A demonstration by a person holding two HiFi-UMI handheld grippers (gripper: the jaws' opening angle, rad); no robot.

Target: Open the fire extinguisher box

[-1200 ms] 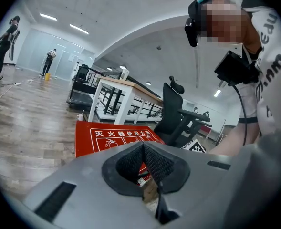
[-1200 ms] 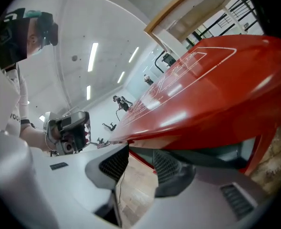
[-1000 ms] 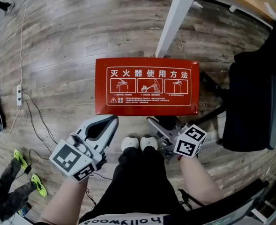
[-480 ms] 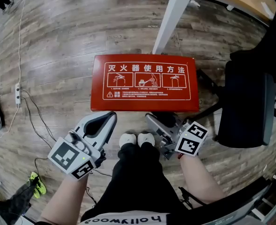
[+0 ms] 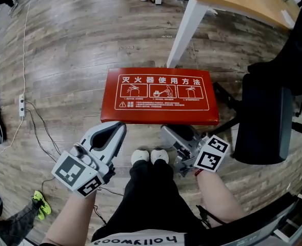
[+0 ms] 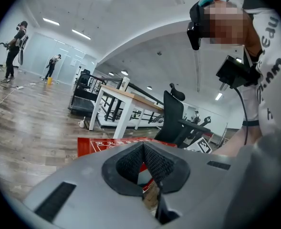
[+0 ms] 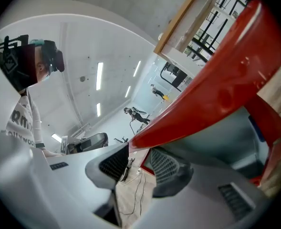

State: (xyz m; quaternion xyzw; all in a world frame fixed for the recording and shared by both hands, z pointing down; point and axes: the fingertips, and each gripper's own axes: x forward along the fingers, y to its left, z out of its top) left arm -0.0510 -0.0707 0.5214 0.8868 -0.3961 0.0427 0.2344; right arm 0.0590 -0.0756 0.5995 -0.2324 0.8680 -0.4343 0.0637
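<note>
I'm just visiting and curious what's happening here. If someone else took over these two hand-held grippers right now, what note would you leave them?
Left gripper: shut, empty, tips by the front left corner of the red fire extinguisher box lid.
Right gripper: jaws slightly apart, tucked under the lid's front edge; nothing visibly clamped.
Where: the lid is printed side up, above the wooden floor, just ahead of the person's shoes.
Done: the front edge is lifted a little; the right gripper view looks up at its underside.
Left: swing the lid fully open.
</note>
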